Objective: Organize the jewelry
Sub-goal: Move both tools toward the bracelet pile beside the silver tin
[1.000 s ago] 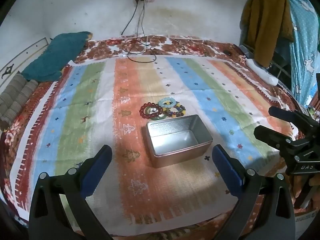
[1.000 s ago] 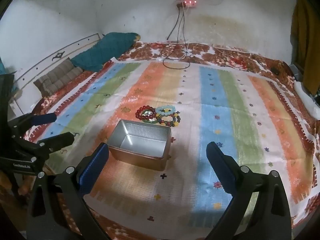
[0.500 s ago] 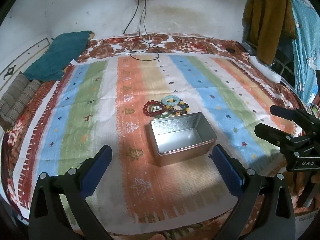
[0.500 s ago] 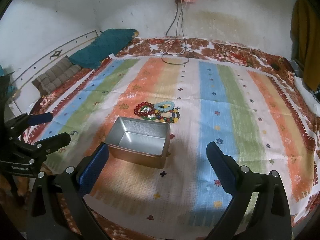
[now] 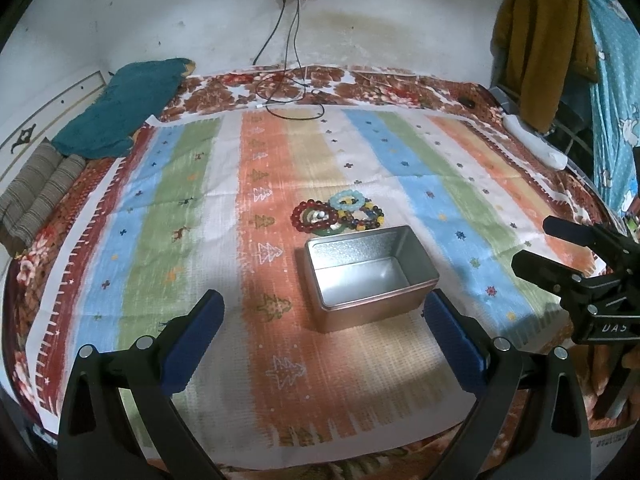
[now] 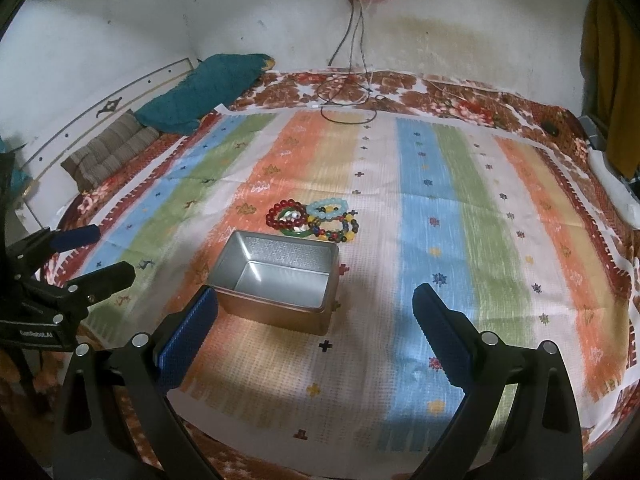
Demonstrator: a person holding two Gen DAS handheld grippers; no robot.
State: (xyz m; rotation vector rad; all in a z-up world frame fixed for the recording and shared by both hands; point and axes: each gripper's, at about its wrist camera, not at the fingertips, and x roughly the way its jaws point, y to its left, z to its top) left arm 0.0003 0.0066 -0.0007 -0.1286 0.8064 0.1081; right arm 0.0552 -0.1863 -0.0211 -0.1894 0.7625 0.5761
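Beyond the empty tin (image 5: 370,272), touching bracelets (image 5: 338,216) lie unobstructed on the striped bedcloth (image 5: 192,216); both tongs, left (image 5: 320,340) and right (image 6: 314,328), gape released, slightly nearer than before.

Striped cloth (image 5: 192,200): bands of blue, green, white, orange and tan, dotted with small crosses and tree shapes, red-brown toothed border. Silver tin (image 5: 370,276), embossed texture on inner wall. Bracelets (image 5: 338,216): dark red beads, pale turquoise beads, mixed yellow-blue-dark beads, one green ring. Teal pillow (image 5: 120,108). Brown striped cushion (image 5: 36,188). Mustard garment (image 5: 548,40). Blue pads (image 6: 188,340) on black fingers.
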